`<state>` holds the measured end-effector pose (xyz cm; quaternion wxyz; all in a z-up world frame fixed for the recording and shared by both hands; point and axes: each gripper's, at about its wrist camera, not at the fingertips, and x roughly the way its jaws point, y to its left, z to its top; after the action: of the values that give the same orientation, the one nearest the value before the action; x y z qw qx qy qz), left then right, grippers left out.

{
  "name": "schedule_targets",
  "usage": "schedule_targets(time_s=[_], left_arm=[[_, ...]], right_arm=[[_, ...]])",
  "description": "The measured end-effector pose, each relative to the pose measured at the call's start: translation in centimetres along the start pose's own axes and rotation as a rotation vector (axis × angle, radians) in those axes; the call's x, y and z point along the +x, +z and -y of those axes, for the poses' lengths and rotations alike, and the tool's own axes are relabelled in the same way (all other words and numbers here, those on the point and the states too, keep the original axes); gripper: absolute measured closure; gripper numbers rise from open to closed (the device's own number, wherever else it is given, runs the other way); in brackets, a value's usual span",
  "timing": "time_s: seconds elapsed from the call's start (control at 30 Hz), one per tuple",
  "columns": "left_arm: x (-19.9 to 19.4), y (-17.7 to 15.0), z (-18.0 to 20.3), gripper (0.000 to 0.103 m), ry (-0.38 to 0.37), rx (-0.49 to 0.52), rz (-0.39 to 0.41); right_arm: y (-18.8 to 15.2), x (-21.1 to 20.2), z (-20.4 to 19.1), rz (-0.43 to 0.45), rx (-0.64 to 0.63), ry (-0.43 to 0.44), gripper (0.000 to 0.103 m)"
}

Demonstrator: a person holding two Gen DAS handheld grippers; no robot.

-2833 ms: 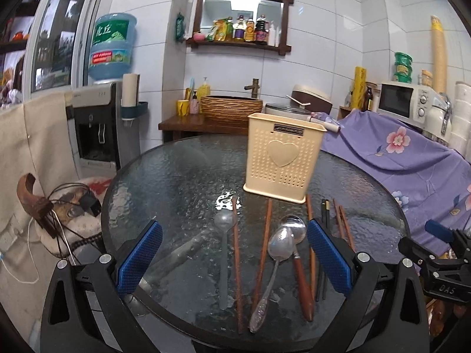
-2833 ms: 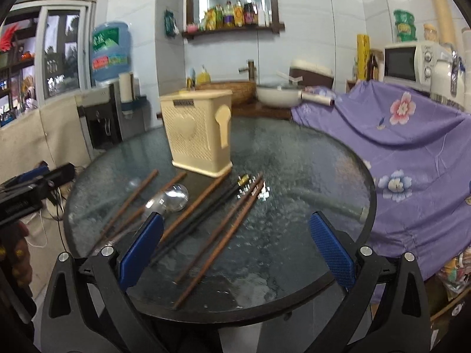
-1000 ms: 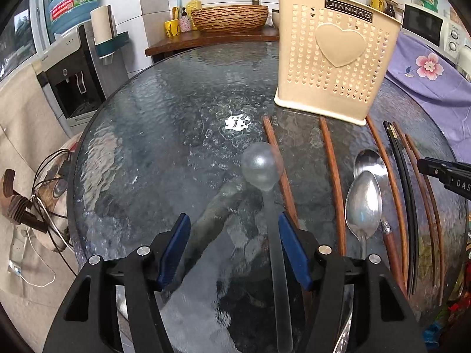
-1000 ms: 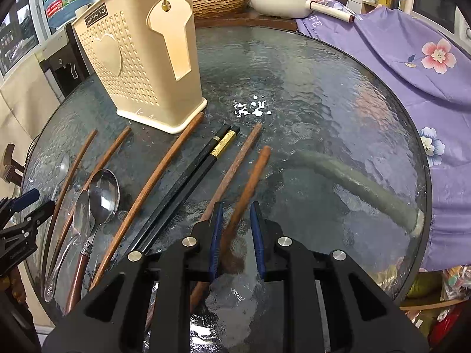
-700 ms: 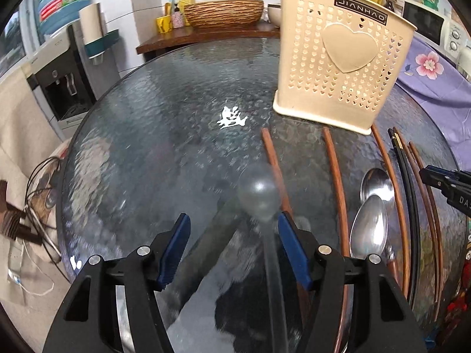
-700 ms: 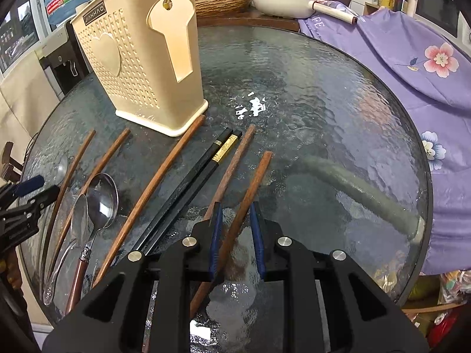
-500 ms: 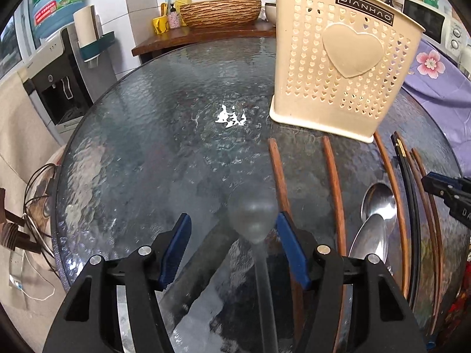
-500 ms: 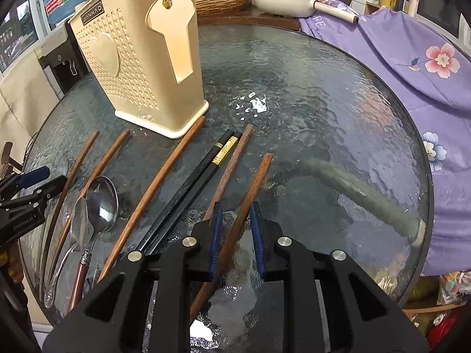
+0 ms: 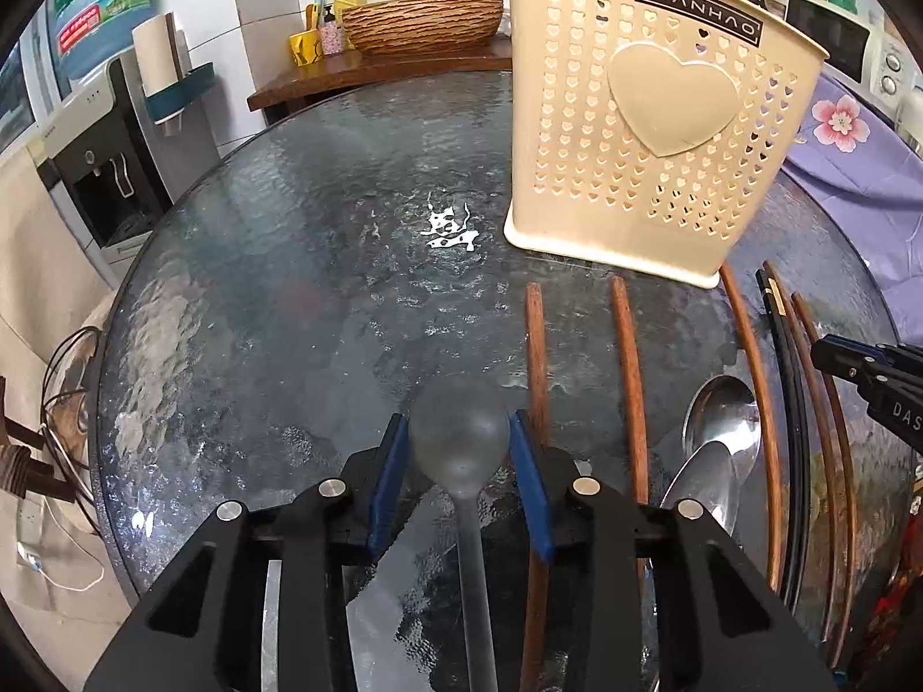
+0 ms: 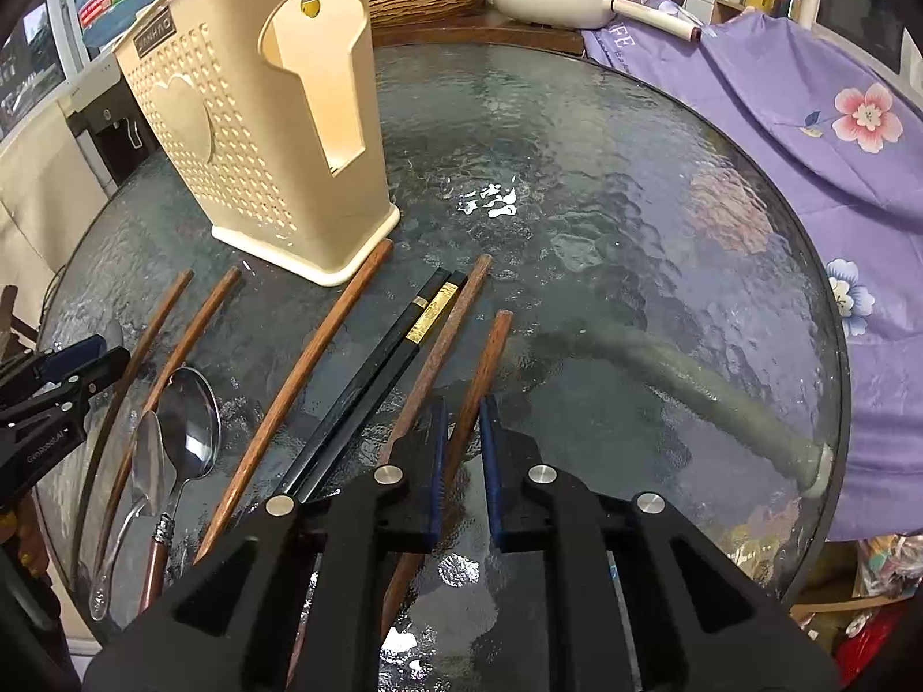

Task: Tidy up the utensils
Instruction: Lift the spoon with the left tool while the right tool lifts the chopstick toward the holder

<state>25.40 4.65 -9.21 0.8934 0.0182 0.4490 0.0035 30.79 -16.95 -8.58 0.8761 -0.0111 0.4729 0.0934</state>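
Observation:
A cream perforated utensil holder [image 9: 652,132] with a heart stands on the round glass table [image 9: 288,288]; it also shows in the right wrist view [image 10: 259,132]. My left gripper [image 9: 460,441] is shut on the bowl of a clear plastic spoon [image 9: 461,438]. My right gripper [image 10: 460,421] is shut on a brown wooden chopstick [image 10: 484,369], the rightmost one. Other brown chopsticks [image 10: 311,380], a black pair [image 10: 381,369] and two metal spoons [image 10: 184,421] lie on the glass in front of the holder.
A purple floral cloth [image 10: 807,132] covers the counter to the right of the table. A water dispenser [image 9: 104,155] stands at the left. A wooden shelf with a woven basket [image 9: 421,23] is behind the table. A grey table leg [image 10: 692,386] shows through the glass.
My left gripper has closed its fingers on the clear spoon's bowl, which sat loose between wide fingers before. My right gripper stays shut on the chopstick, which has shifted slightly.

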Motion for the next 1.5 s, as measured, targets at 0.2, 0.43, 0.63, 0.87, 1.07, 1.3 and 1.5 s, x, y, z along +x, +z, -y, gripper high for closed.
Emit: schedule_targets(time_s=[0.2, 0.43, 0.63, 0.87, 1.07, 1.3, 1.5], left_arm=[[0.1, 0.3, -0.3, 0.068, -0.011, -0.016, -0.001], [-1.6, 0.7, -1.8, 0.068, -0.074, -0.061, 0.063], [-4.9, 1.5, -2.7, 0.068, -0.105, -0.086, 0.173], [-9.4, 2.5, -2.4, 0.068, -0.133, -0.077, 0.292], [-11.5, 2.8, -1.8, 0.068, -0.135, -0.068, 0.346], [-12.7, 3.0, -1.4, 0.068, -0.151, -0.067, 0.379], [-13.8, 3.2, -1.2, 0.068, -0.159, -0.066, 0.402]], right_arm=[[0.4, 0.2, 0.8, 0.003, 0.028, 0.037, 0.092], [0.8, -1.2, 1.7, 0.068, 0.053, 0.092, 0.092], [1.3, -5.2, 2.1, 0.199, 0.039, 0.137, 0.093], [1.8, -11.7, 1.9, 0.365, 0.018, 0.227, 0.095], [1.8, -14.9, 2.1, 0.432, 0.025, 0.281, 0.095], [1.6, -16.7, 1.5, 0.466, -0.007, 0.29, 0.096], [1.8, -17.7, 1.6, 0.493, -0.031, 0.305, 0.096]])
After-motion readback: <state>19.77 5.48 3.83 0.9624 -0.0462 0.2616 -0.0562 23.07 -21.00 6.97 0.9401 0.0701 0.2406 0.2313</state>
